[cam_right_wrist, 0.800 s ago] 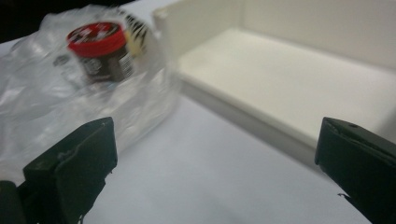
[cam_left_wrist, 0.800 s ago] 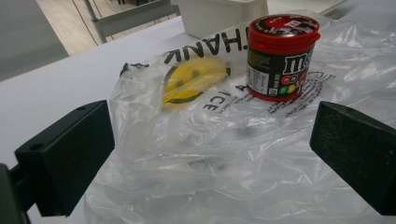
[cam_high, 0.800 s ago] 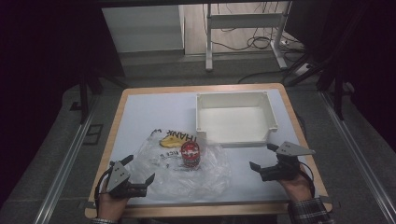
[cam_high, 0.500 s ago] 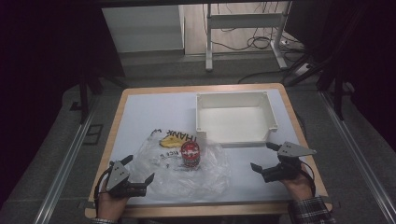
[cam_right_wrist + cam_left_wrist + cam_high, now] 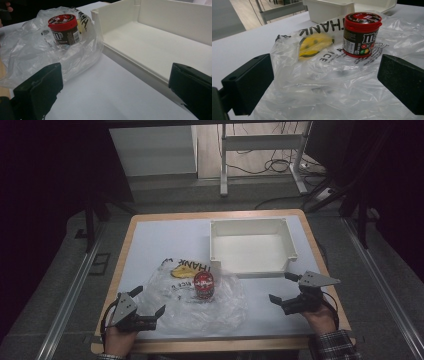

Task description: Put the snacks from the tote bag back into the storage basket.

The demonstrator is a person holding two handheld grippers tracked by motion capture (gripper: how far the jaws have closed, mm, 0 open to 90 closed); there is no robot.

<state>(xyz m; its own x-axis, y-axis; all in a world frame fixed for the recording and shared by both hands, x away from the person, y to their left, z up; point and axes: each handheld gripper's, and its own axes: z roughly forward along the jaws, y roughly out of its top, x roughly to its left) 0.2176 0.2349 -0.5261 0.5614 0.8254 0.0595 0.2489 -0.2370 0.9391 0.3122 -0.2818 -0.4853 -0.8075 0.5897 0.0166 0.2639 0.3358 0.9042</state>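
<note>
A clear plastic bag (image 5: 195,292) lies flat on the white tabletop (image 5: 165,240), in the lower middle of the high view. It has black letters and a yellow smiley face printed on it. A small candy jar (image 5: 204,285) with a red lid stands upright on top of the bag, near the bag's upper part. Just to the upper right of the jar sits a white tray (image 5: 250,245) with low walls, and one corner of the bag touches the tray's near wall. The left claw (image 5: 150,302) is at the lower left of the high view, right at the bag's edge, with its two black jaws wide apart and nothing between them but the crinkly bag below. The right claw (image 5: 283,287) is at the lower right, below the tray, well apart from the jar. Its jaws are wide apart too and hold nothing.
</note>
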